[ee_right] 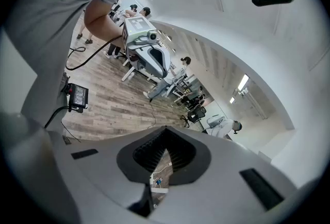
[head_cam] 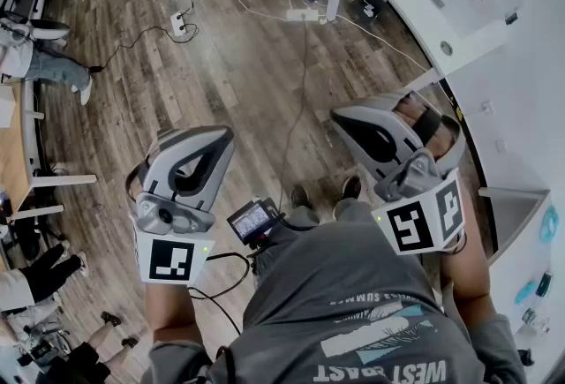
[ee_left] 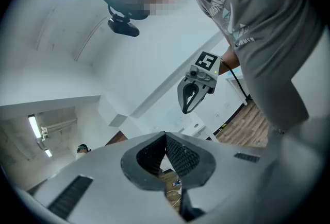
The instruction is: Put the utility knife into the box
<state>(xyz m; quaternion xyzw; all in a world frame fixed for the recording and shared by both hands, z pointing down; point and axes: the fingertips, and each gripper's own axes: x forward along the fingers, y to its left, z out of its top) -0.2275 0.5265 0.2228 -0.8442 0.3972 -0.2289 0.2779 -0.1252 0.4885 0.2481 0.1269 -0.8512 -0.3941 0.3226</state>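
left tool (ee_left: 165, 138) and right tool (ee_right: 166, 133) are hovering closed, empty, over the floor (head_cam: 238, 64); next is likely locating the unseen knife.

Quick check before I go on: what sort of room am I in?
Probably an open lab or office workspace: a wood-plank floor, a power strip with trailing cables, a white table, and a seated person at a desk.

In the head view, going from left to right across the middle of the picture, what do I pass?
left hand-held gripper → small screen at the person's waist → right hand-held gripper
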